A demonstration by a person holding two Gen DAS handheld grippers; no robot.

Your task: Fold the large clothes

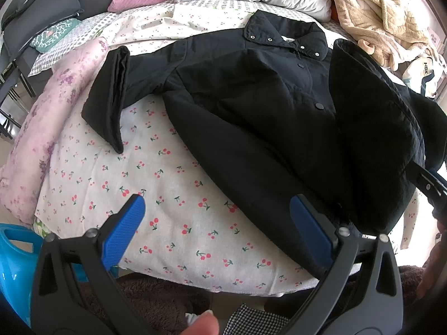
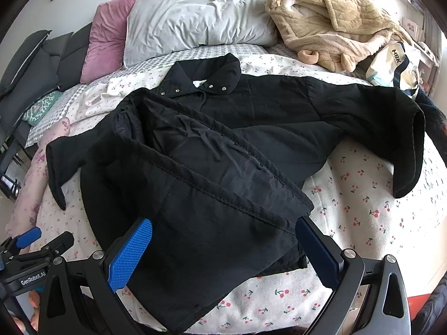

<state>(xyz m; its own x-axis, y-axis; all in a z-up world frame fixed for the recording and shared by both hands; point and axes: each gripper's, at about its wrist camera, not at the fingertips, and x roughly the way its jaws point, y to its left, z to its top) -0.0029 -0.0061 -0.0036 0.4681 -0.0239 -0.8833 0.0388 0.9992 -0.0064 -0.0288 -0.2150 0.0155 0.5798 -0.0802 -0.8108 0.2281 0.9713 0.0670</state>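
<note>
Both my grippers, left gripper and right gripper, have fingers wide, holding nothing. The folded flap of the jacket is puffy. I think it may spring open if I release pressure.

Left gripper: jaws spread wide, nothing between the blue pads; the left pad shows its textured face, the right pad lies in shade. A fingertip of the person's hand shows at the near edge, below the gripper body. Right gripper: jaws likewise spread wide, left pad bright, right pad dark, nothing clamped. In the right wrist view the left gripper appears at the near left, level with the right gripper. In the left wrist view part of the right gripper shows at the right edge.
</note>
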